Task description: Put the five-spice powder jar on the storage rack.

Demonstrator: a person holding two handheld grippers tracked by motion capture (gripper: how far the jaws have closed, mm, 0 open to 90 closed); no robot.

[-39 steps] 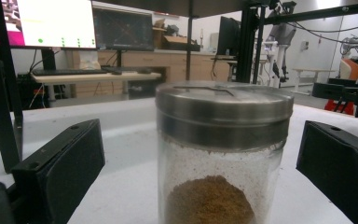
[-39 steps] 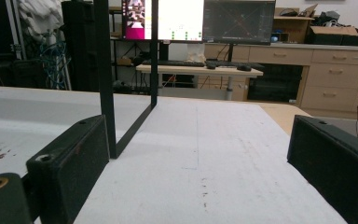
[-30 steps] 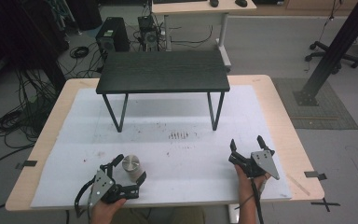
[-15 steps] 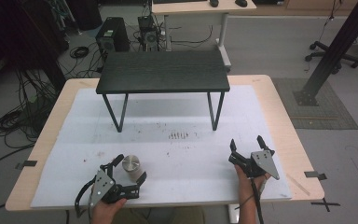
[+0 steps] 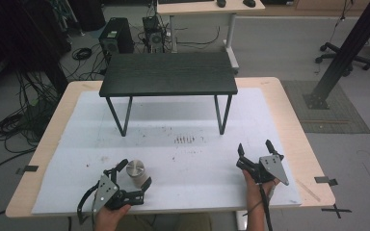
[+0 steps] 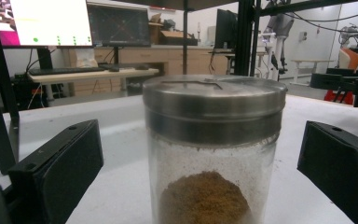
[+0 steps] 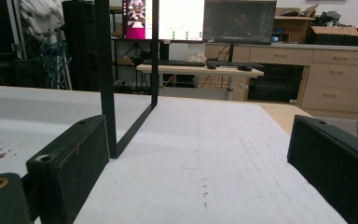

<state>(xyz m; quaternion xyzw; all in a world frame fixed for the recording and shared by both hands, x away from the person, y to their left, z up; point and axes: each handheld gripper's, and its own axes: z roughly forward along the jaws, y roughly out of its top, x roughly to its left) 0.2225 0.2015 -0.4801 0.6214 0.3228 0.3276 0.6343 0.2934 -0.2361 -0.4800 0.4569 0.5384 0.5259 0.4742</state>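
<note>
While framing jar: left gripper [image 5: 134, 175] spread wide around jar [image 5: 135, 169], untouched.
Right gripper [image 5: 255, 151]: agape, empty, at four o'clock.
Next: clamp the jar's glass.

The left gripper [image 5: 134, 175] sits at the lower left of the high view, held by a hand [image 5: 110, 215] that enters from the bottom edge, with its jaws spread wide and angled toward the upper right. The right gripper [image 5: 254, 148] sits at the lower right of that view, gripped from below by the other hand [image 5: 257, 186], its jaws parted and pointing toward the top of the frame. In each gripper view, the two black jaws rise at the lower left and lower right corners, well apart.
</note>
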